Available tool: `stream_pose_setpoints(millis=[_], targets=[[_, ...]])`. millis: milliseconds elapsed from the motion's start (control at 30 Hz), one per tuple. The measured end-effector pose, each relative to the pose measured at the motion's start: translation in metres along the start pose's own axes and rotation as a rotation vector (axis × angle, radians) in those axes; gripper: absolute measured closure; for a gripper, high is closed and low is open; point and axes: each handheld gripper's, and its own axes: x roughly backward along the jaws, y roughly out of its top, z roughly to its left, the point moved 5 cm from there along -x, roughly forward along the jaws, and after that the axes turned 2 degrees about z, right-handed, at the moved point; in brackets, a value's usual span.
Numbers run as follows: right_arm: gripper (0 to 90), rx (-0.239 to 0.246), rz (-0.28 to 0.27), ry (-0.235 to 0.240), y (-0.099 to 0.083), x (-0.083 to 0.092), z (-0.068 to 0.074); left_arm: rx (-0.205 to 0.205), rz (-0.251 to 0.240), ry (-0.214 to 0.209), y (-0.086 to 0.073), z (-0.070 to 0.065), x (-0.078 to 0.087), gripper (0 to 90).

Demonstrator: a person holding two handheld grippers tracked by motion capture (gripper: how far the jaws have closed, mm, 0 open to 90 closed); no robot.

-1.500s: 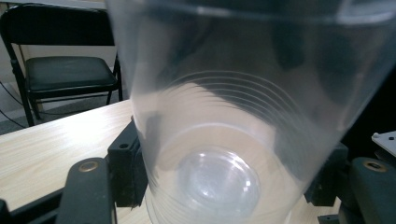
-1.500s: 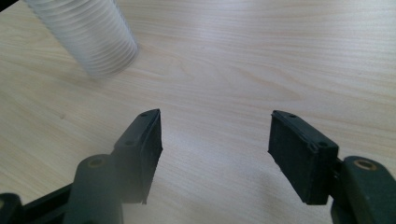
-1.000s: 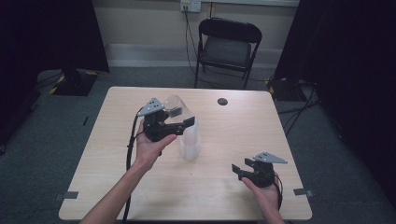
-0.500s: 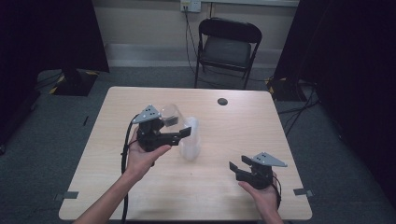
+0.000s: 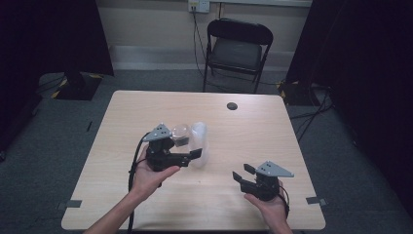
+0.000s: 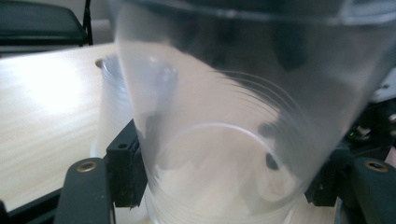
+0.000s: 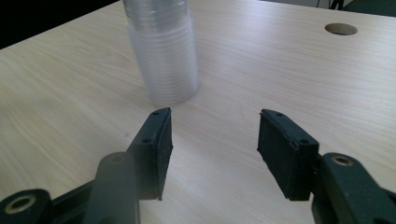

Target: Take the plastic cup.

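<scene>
The left hand-held gripper (image 5: 192,155) is clamped on a clear plastic cup (image 6: 243,140): in the left gripper view both black pads press against the cup's ribbed lower wall, one on each side, and the cup is tilted across the frame. In the high view this cup (image 5: 181,135) sits in the jaws above the bench, just beside the stack of clear cups (image 5: 199,148) and apart from it. The right hand-held gripper (image 5: 242,174) holds nothing; its jaws stand well apart with bare bench between the pads, and they have just been closing slightly. In the right gripper view the stack (image 7: 163,51) stands upright on the bench ahead of the jaws, near but not touching them. The held cup is transparent and faintly frosted, with fine horizontal ridges near its base and a round bottom visible through the wall. The stack shows the same ridged, translucent walls, nested closely. The bench (image 5: 272,141) is a light wood-grain top with a round cable hole (image 5: 232,106) near its far edge. Behind it stands a black folding chair (image 5: 237,51) on grey carpet, against a pale wall with a socket (image 5: 198,6), and dark curtains hang at both sides.
</scene>
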Motion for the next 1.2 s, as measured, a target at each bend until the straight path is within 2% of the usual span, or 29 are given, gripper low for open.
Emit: stream_pose_setpoints(millis=[333, 400, 433, 467, 567, 633, 733, 867, 900, 933, 1100, 1200], targets=[[53.4, 0.029, -0.029, 0.06, 0.013, 0.002, 0.017, 0.006, 0.081, -0.04, -0.018, -0.006, -0.017, 30.9], [55.4, 0.069, -0.033, 0.082, 0.022, 0.001, 0.027, 0.014, 0.091, -0.052, -0.02, -0.008, -0.02, 31.0], [55.4, 0.069, -0.033, 0.082, 0.022, 0.001, 0.027, 0.014, 0.091, -0.052, -0.02, -0.008, -0.02, 31.0], [57.2, 0.087, -0.032, 0.106, 0.028, -0.001, 0.032, 0.016, 0.096, -0.056, -0.022, -0.008, -0.021, 31.0], [58.3, 0.126, -0.039, 0.119, 0.038, -0.003, 0.039, 0.022, 0.111, -0.072, -0.024, -0.01, -0.022, 31.0], [59.3, 0.151, -0.064, 0.125, 0.043, -0.004, 0.045, 0.026, 0.112, -0.073, -0.025, -0.011, -0.023, 31.2], [59.3, 0.16, -0.101, 0.133, 0.043, -0.006, 0.052, 0.033, 0.12, -0.078, -0.027, -0.01, -0.025, 31.3], [59.5, 0.196, -0.095, 0.133, 0.036, -0.008, 0.058, 0.037, 0.14, -0.078, -0.032, -0.01, -0.028, 31.3], [60.6, 0.207, -0.11, 0.132, 0.034, -0.007, 0.06, 0.044, 0.135, -0.071, -0.032, -0.011, -0.028, 31.4], [60.9, 0.223, -0.119, 0.128, 0.033, -0.007, 0.061, 0.082, 0.14, -0.098, -0.033, -0.011, -0.029, 31.4], [62.4, 0.261, -0.163, 0.115, 0.032, -0.006, 0.067, 0.098, 0.142, -0.102, -0.034, -0.01, -0.03, 31.4], [63.3, 0.276, -0.186, 0.119, 0.032, -0.007, 0.07, 0.149, 0.131, -0.114, -0.034, -0.005, -0.028, 31.4]])
